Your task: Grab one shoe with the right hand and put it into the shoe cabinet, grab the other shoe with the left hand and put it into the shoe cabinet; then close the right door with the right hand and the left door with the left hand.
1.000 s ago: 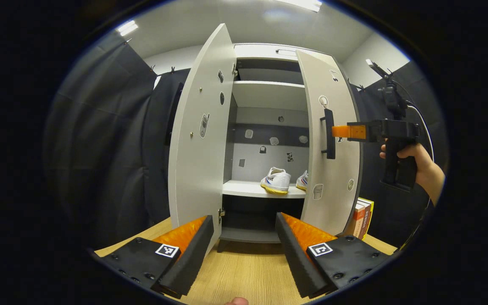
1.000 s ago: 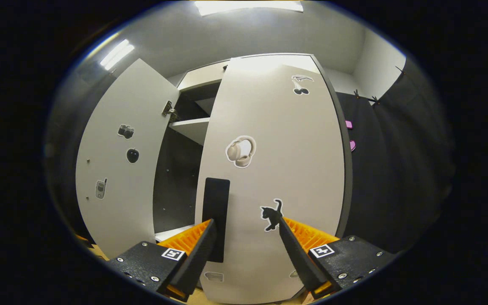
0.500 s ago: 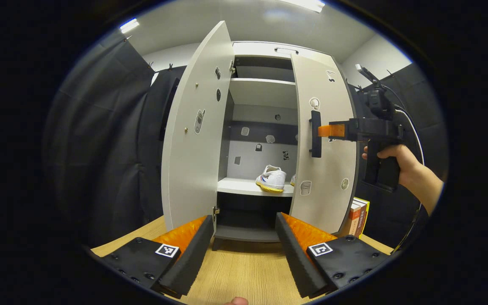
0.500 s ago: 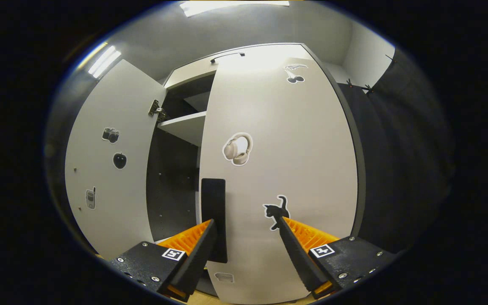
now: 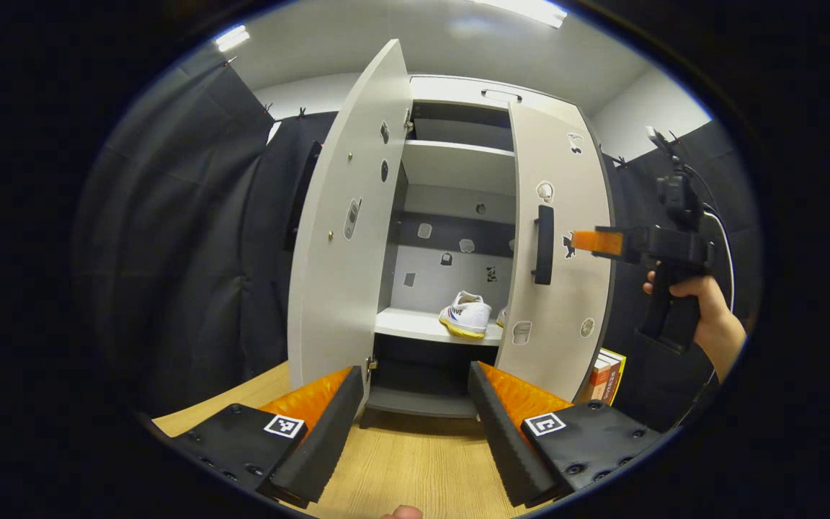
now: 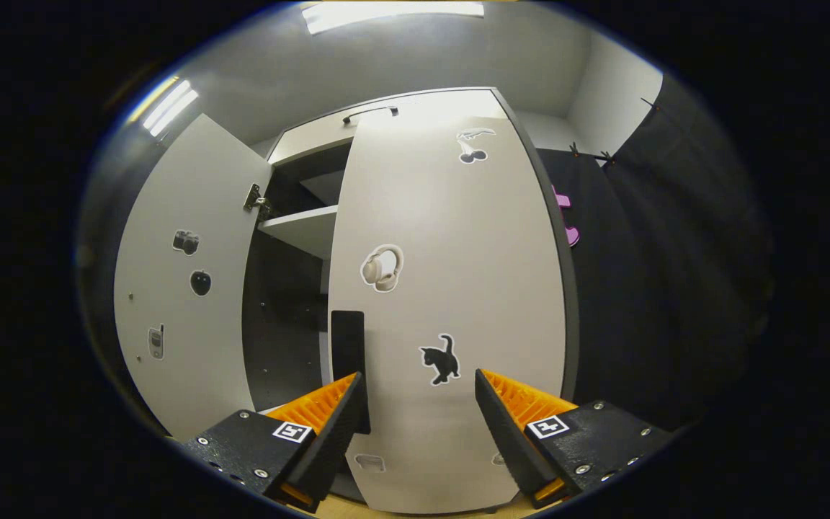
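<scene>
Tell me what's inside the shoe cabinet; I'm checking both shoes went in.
On the middle shelf sits one white shoe; a second shoe peeks out beside it, mostly covered by the right door. The upper shelf's contents cannot be seen.

left gripper (image 5: 415,425) held low and level, fingers spread apart, gripping nothing; right gripper (image 6: 421,432) raised higher, a hand (image 5: 703,310) on its grip, fingers apart too
</scene>
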Demonstrator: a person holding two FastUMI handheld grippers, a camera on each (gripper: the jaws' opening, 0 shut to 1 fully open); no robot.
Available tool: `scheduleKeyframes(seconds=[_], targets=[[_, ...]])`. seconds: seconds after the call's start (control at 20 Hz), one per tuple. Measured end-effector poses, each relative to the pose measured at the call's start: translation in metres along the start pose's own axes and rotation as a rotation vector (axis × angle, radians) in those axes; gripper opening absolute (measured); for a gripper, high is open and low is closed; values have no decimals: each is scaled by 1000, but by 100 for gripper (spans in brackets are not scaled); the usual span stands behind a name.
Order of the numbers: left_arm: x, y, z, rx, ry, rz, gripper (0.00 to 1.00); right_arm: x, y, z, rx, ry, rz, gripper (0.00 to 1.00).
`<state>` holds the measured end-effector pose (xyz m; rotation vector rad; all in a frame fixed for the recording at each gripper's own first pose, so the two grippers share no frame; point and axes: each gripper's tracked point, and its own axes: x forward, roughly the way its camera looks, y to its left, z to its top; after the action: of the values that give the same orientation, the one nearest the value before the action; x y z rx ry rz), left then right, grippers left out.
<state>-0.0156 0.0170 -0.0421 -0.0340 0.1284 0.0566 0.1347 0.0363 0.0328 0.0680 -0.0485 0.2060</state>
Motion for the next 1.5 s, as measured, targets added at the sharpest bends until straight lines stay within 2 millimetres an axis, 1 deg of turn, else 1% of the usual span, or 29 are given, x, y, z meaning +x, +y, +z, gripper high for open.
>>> scheduleKeyframes(seconds=[0.15,0.35,0.45,0.55,0.6,0.65,0.7,0.75,0.8,0.85,0.95,1.0,1.05,1.1,1.15,1.2,1.25,1.3,1.35,1.4,1.45,1.5], targets=[[-1,7,13,-10,-14,10,95,-45,-13,-19,-22,22,-29,93],[2,16,27,7,-48,42,95,-108,-26,-46,-8,29,-68,93],[1,17,29,15,-54,53,94,-142,-26,-68,-6,42,-76,93],[1,16,31,9,-59,58,94,-173,-32,-97,-22,88,-107,93],[2,16,36,-6,-68,56,94,-185,-32,-110,-27,117,-111,93],[0,15,44,-36,-80,50,95,-193,-32,-118,-31,144,-110,93],[0,16,55,-71,-94,37,95,-182,-32,-127,-39,159,-109,93],[0,23,70,-97,-106,34,96,-177,-28,-129,-51,161,-115,93],[0,40,84,-114,-116,61,95,-176,-28,-128,-64,158,-114,93],[-1,61,98,-121,-123,100,95,-173,-27,-127,-70,152,-106,93],[1,115,126,-103,-147,204,95,-170,-24,-123,-70,140,-93,93],[4,143,137,-82,-162,261,95,-169,-23,-121,-69,135,-88,93],[11,167,147,-64,-170,291,94,-168,-21,-119,-65,130,-82,93],[19,182,152,-46,-172,313,94,-166,-21,-118,-62,125,-76,93],[30,197,154,-31,-169,334,96,-165,-20,-116,-58,122,-73,93],[42,212,151,-24,-160,344,96,-165,-21,-116,-54,121,-74,93],[56,218,148,-27,-148,333,96,-164,-21,-115,-50,121,-74,93],[70,218,146,-38,-137,312,96,-164,-23,-114,-50,117,-79,94],[82,217,141,-55,-128,294,94,-163,-26,-112,-56,114,-86,94],[90,217,136,-64,-119,283,99,-163,-29,-111,-65,114,-93,94],[96,216,135,-60,-117,280,97,-162,-30,-109,-73,113,-98,94],[99,215,136,-50,-120,278,96,-161,-32,-109,-76,113,-104,94]])
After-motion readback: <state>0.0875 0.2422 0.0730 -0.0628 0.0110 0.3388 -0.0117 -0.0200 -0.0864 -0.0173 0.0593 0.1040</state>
